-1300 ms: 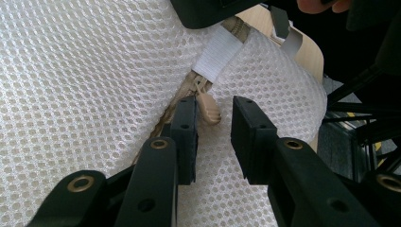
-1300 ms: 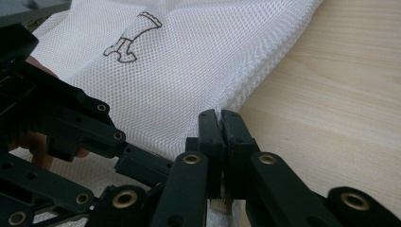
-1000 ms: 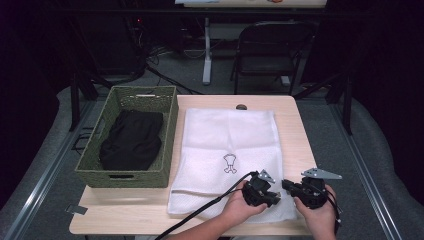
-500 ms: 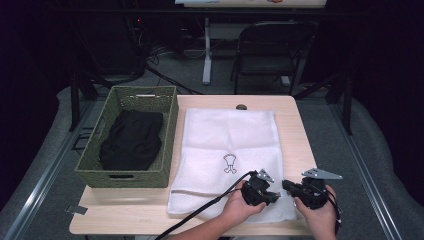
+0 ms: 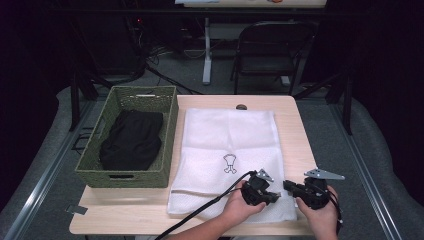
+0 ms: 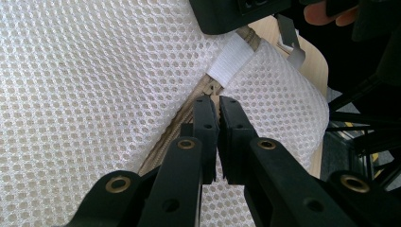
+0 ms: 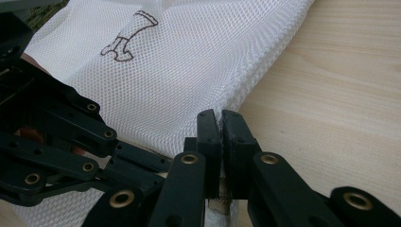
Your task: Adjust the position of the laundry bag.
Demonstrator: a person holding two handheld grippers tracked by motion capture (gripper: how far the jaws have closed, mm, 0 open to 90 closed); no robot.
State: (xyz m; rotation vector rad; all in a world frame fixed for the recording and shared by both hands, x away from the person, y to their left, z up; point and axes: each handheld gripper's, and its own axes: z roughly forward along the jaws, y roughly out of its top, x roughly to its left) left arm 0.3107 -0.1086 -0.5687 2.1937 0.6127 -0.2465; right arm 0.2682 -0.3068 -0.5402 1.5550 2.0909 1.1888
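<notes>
A white mesh laundry bag (image 5: 230, 135) lies flat on the wooden table (image 5: 295, 135), with a small brown line drawing (image 5: 229, 163) printed on it. Both grippers meet at its front right corner. My left gripper (image 5: 274, 197) is shut on the beige zipper line (image 6: 189, 123) just below a white fabric tab (image 6: 231, 59). My right gripper (image 5: 288, 185) is shut on the bag's corner edge (image 7: 236, 101), with beige tape showing between its jaws. In the right gripper view the left gripper (image 7: 56, 127) sits close at the left, over the mesh (image 7: 189, 61).
A green woven basket (image 5: 172, 125) holding a black garment (image 5: 131, 140) stands left of the bag. Bare wood (image 7: 331, 94) runs along the bag's right side to the table edge. A folding chair (image 5: 270, 45) stands on the floor beyond the table.
</notes>
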